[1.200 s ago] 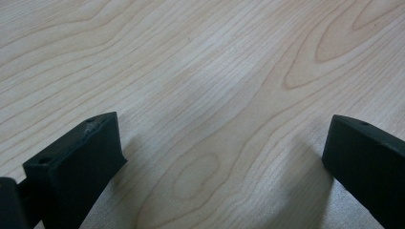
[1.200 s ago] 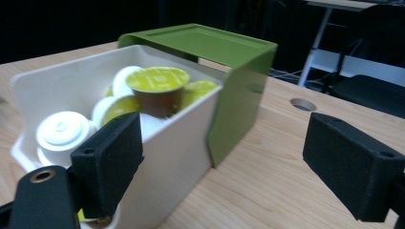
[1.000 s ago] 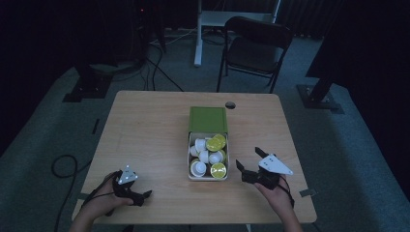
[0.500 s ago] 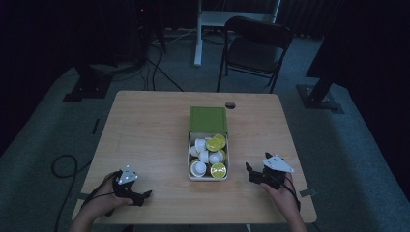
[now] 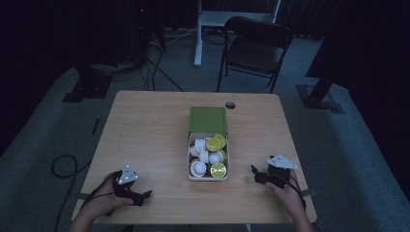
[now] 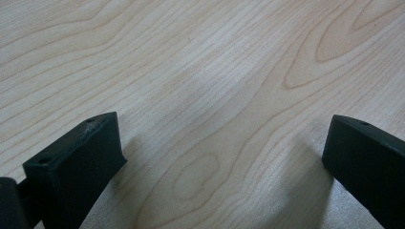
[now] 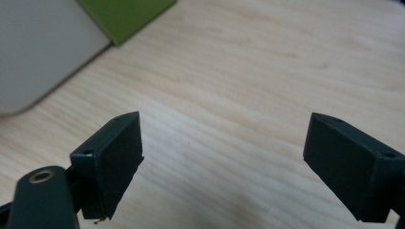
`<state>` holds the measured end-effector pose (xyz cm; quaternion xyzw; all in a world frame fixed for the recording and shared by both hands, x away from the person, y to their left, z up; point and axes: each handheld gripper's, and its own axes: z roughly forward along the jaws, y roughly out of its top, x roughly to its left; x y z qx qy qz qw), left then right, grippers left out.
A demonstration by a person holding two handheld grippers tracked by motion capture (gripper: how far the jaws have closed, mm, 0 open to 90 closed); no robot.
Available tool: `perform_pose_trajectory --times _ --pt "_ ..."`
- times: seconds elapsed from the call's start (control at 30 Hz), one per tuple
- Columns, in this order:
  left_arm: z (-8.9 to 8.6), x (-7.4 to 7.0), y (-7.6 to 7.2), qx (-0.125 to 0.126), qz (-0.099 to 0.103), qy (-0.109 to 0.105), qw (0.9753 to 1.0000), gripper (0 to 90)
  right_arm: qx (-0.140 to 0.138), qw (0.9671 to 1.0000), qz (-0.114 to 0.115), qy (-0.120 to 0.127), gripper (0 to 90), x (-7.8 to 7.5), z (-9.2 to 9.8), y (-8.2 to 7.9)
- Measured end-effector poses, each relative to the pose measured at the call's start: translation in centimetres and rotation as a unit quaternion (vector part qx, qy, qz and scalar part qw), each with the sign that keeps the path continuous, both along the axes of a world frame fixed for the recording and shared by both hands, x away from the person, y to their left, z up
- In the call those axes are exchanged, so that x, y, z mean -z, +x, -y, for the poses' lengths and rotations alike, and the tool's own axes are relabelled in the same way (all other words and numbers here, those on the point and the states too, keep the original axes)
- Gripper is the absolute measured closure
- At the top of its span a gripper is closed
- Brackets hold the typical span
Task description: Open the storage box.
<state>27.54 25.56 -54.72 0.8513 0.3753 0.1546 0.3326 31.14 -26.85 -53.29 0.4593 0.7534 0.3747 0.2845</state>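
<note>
Since a second ago your right tongs have dropped lower and drawn back toward you, settling near the table's edge at about 4 o'clock from the box; your left tongs have barely shifted, resting at roughly 8 o'clock from it. Both sets stand apart with nothing between them, which reads to me as a rest pose, each parked clear of the box so neither crowds it. The box sits just right of the table's middle, its green lid folded back toward 12 o'clock, white and yellow-green capsules packed inside. From above you get the whole layout, but the tongs are small and dark there. Your right gripper view adds what that misses: the pale box wall and a corner of green just beyond the spread jaws. Your left gripper view confirms bare wood grain between its wide-set jaws.
</note>
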Motion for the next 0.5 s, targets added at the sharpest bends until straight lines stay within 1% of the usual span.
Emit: perform_pose_trajectory --times 0.1,0.23,0.3,0.33,0.4,0.47,0.5 --pt "0.0 0.0 0.0 0.000 0.000 0.000 1.0000 0.0 -0.011 0.9998 -0.011 -0.013 12.7 0.3 0.2 0.1" --pt "0.0 0.0 0.0 0.000 0.000 0.000 1.0000 0.0 -0.021 0.9990 -0.036 -0.018 12.7 0.8 0.4 0.4" --pt "0.0 0.0 0.0 0.000 0.000 0.000 1.0000 0.0 -0.027 0.9982 -0.046 -0.025 12.8 1.2 0.5 0.5" --pt "0.0 0.0 0.0 0.000 0.000 0.000 1.0000 0.0 -0.029 0.9980 -0.049 -0.026 12.8 1.5 0.6 0.5" --pt "0.0 0.0 0.0 0.000 0.000 0.000 1.0000 0.0 -0.035 0.9970 -0.064 -0.024 13.4 1.7 0.7 0.7" --pt "0.0 0.0 0.0 0.000 0.000 0.000 1.0000 0.0 -0.033 0.9973 -0.059 -0.029 13.1 1.7 0.9 0.7" --pt "0.0 0.0 0.0 0.000 0.000 0.000 1.0000 0.0 -0.032 0.9971 -0.064 -0.027 13.0 1.7 1.0 0.8"
